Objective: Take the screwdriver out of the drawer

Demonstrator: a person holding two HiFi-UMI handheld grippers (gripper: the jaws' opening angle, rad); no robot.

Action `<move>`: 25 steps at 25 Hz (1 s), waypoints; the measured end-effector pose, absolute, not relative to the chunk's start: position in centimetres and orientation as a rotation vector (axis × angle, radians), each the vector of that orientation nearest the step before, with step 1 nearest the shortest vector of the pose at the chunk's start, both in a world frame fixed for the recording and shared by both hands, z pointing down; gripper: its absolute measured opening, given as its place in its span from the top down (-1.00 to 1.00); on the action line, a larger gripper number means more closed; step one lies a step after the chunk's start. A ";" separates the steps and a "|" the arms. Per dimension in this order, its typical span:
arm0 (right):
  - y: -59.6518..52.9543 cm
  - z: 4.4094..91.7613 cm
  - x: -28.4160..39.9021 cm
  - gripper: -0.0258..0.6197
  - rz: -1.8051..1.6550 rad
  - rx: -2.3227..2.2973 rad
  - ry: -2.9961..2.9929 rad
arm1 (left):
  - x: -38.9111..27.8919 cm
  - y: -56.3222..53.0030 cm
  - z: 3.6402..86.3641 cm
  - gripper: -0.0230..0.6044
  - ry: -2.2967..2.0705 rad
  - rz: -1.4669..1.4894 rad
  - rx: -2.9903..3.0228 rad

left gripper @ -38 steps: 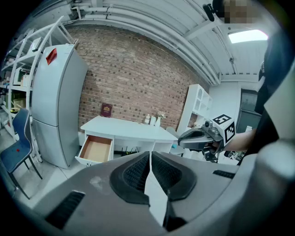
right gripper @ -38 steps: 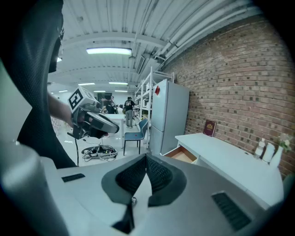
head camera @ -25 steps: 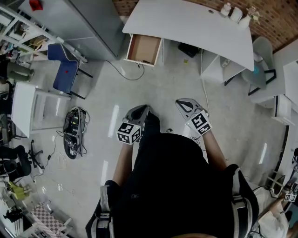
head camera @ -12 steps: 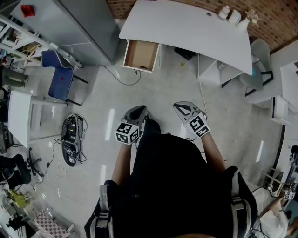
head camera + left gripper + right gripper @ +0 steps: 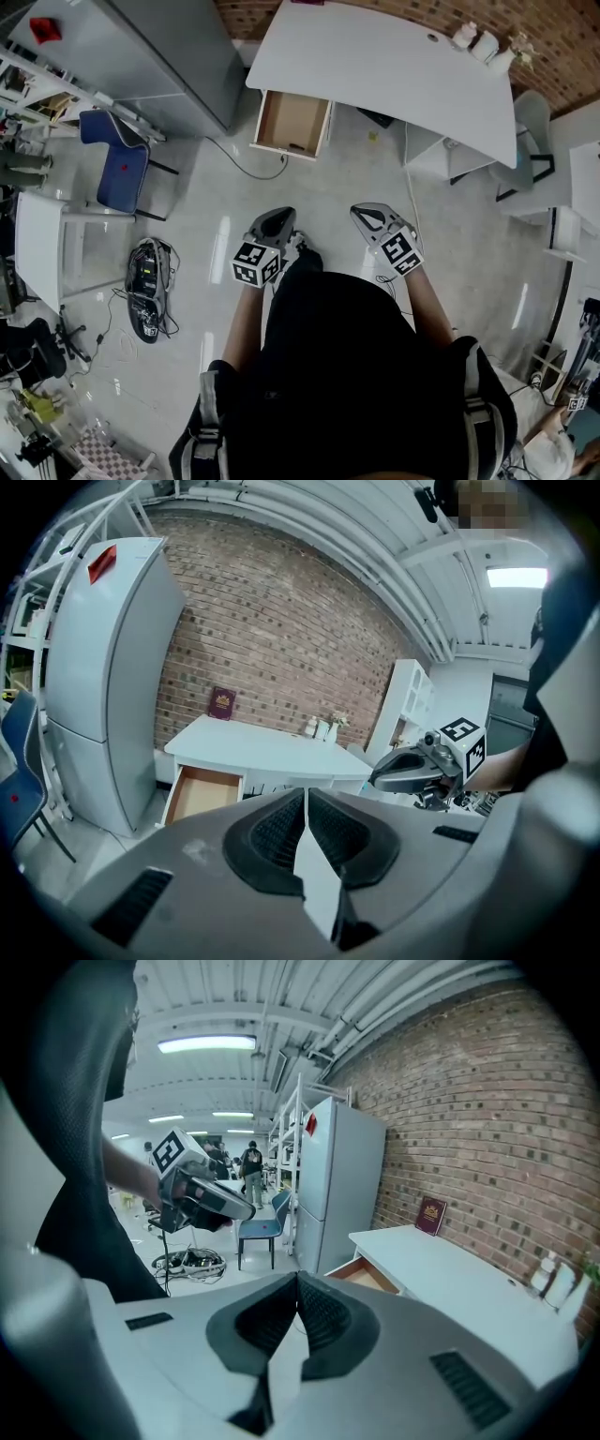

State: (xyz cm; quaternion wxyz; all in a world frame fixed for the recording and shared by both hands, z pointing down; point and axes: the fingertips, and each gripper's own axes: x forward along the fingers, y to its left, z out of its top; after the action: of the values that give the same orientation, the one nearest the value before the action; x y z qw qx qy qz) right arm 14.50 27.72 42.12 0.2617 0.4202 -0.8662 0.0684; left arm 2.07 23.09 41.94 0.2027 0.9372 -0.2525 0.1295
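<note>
An open wooden drawer (image 5: pixel 291 122) hangs out from under the white desk (image 5: pixel 384 61), well ahead of me across the floor. A small dark item lies at the drawer's front edge; I cannot tell what it is. My left gripper (image 5: pixel 275 222) and right gripper (image 5: pixel 367 214) are held side by side in front of the person's body, both pointing toward the desk. The left gripper (image 5: pixel 305 803) has its pads together with nothing between them, and the drawer (image 5: pixel 197 792) shows beyond it. The right gripper (image 5: pixel 296 1288) is likewise shut and empty, with the drawer (image 5: pixel 370 1274) ahead.
A tall grey fridge (image 5: pixel 159 56) stands left of the drawer. On the floor to the left are a blue chair (image 5: pixel 117 169) and a cable bundle (image 5: pixel 148 286). White bottles (image 5: pixel 483 42) sit on the desk's far right, and a red book (image 5: pixel 222 702) leans against the brick wall.
Both grippers have been carried forward together toward the desk, and the drawer now sits slightly nearer in the head view. Both stay shut.
</note>
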 end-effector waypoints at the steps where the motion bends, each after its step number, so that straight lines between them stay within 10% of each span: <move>1: 27.0 42.2 14.2 0.75 0.184 1.133 -2.343 | 1.8 22.5 42.0 0.85 -0.707 0.362 2.613; 25: 15.1 44.1 8.8 0.74 0.094 0.926 -2.271 | -4.4 9.6 44.1 0.85 -0.798 0.269 2.542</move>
State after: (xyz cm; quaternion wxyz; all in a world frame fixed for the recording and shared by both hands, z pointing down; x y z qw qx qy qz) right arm 8.80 15.07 44.06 0.3368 0.3553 -0.8712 0.0360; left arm -4.40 9.64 44.10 0.2298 0.9238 -0.2901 0.0977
